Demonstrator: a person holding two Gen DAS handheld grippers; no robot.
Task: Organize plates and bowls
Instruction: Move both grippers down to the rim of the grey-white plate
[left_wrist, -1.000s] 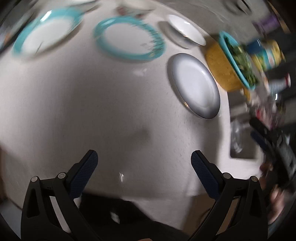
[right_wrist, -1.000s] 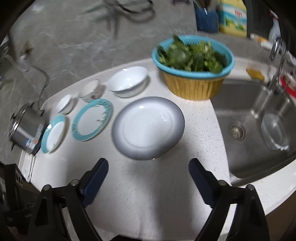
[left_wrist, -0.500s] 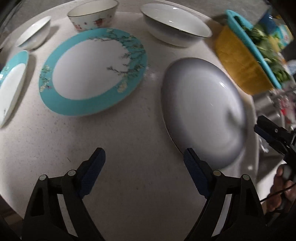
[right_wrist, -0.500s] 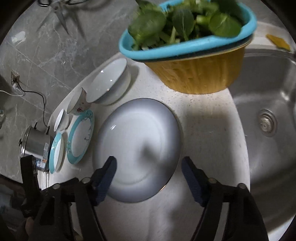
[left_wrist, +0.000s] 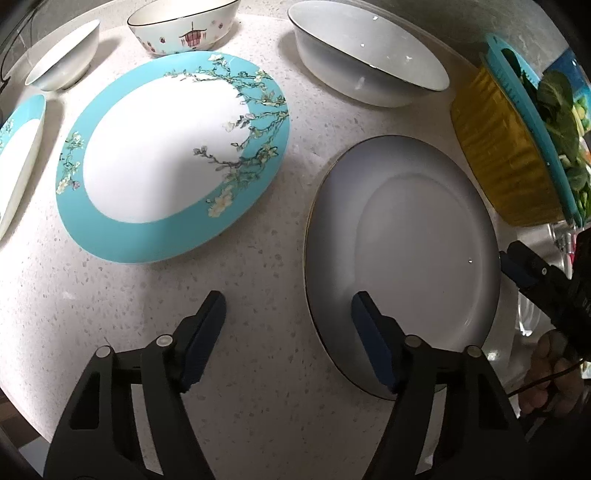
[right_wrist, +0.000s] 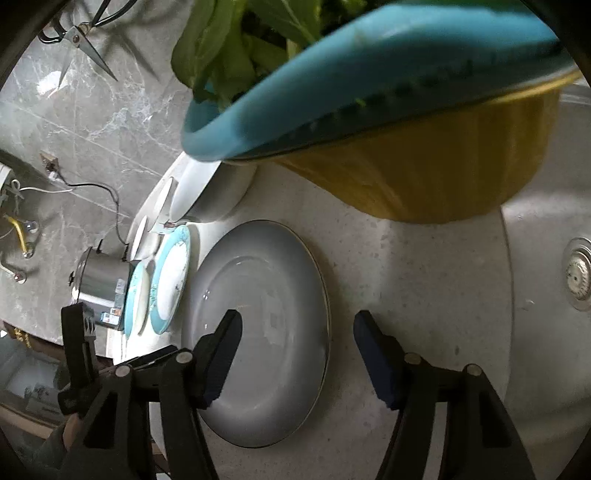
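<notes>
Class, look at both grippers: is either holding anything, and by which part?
Nothing is held. The left gripper and right gripper, jaws just closing, each straddle an opposite rim of the grey plate, pads not pressing.

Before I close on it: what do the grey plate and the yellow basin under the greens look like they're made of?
Grey plate: looks like glazed ceramic, glossy, with light glints and a thin dark rim line. Yellow basin: probably plastic, matte, with a ribbed wall and a teal colander nested inside; too blurred in the right view to be sure.
</notes>
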